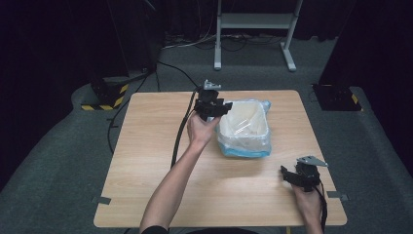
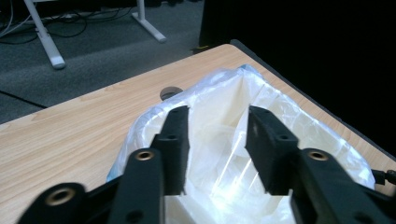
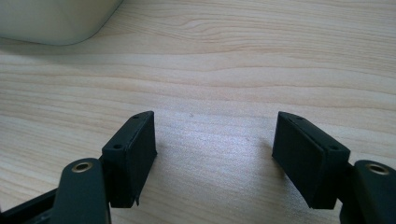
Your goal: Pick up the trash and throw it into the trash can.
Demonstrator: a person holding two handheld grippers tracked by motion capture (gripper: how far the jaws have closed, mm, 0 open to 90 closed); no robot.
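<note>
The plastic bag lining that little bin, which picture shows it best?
The left gripper view: the clear bag spreads wide behind the open jaws, with its folds and rim plain. The high view shows the whole bag in the bin, but small. The right gripper view catches a pale bin corner, no bag that I can tell.

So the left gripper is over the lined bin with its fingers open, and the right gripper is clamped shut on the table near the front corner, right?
Not quite. The right gripper is open, not shut: the right gripper view shows its fingers wide apart over bare table. The rest holds: the left gripper is open over the lined bin.
</note>
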